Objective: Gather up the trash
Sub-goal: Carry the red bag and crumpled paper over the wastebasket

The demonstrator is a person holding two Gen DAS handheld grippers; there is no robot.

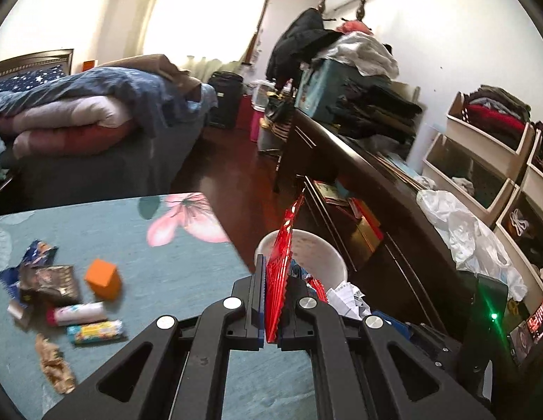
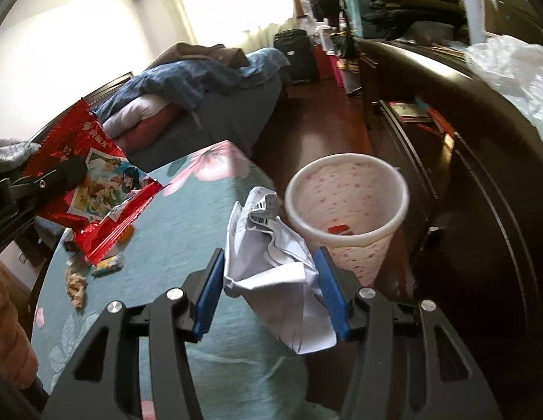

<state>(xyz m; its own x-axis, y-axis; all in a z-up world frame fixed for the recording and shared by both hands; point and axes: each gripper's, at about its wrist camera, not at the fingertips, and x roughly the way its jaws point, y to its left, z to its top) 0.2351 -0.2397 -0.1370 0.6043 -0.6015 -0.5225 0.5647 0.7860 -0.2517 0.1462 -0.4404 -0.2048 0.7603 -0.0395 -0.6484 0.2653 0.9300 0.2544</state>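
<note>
1. Paper (image 2: 271,266), crumpled and white with a barcode strip, sits clamped between the blue pads (image 2: 210,290) of my right gripper (image 2: 271,287). It hangs over the table's (image 2: 187,217) edge, just short of the bin (image 2: 345,206).
2. Wrapper (image 1: 280,273), flat and red, is pinched edge-on in my left gripper (image 1: 271,301), whose jaws are squeezed right down on it. From that side its top reaches over the bin's near rim.
3. Bin stands on the floor beside the table, mouth up, with something red already at the bottom. I judge both loads need to be fully over the mouth before I let go, not merely at the rim.
4. I carry the paper first, since it is bulky and springy; I want it centred over the opening and low, so it cannot bounce off the rim.
5. I then tip the wrapper so its long edge points down into the bin. Foil this light may cling to a pad or flutter sideways, so I open wide and give it a moment.
6. I keep the two grippers apart over the mouth; the opening looks tight for both at once.
7. More litter (image 1: 61,301) lies on the table: dark packets, a small roll, a tan scrap. The orange block (image 1: 103,278) may not be trash; I cannot tell.
</note>
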